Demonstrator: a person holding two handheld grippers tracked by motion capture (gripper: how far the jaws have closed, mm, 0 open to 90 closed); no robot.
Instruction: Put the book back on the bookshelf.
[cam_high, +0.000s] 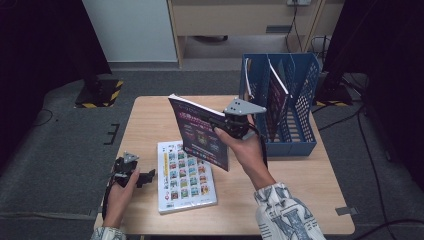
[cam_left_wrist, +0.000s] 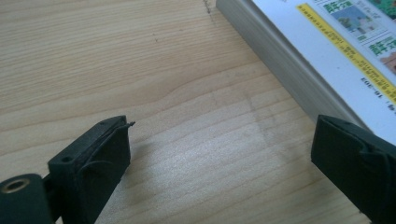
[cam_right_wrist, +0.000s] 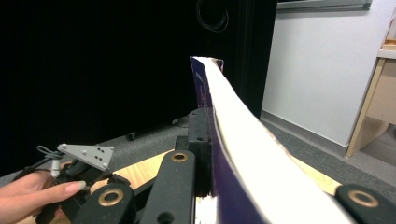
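Two books (cam_high: 186, 176), one in right claw (cam_high: 226, 121)

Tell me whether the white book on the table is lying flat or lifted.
Flat. The white book lies closed on the table, cover up; the open left gripper is beside it, not touching.

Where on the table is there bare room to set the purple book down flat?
Bare wood lies between the white book and the blue file rack, and along the table's far left edge. The near left is crowded: the left gripper sits beside the white book.
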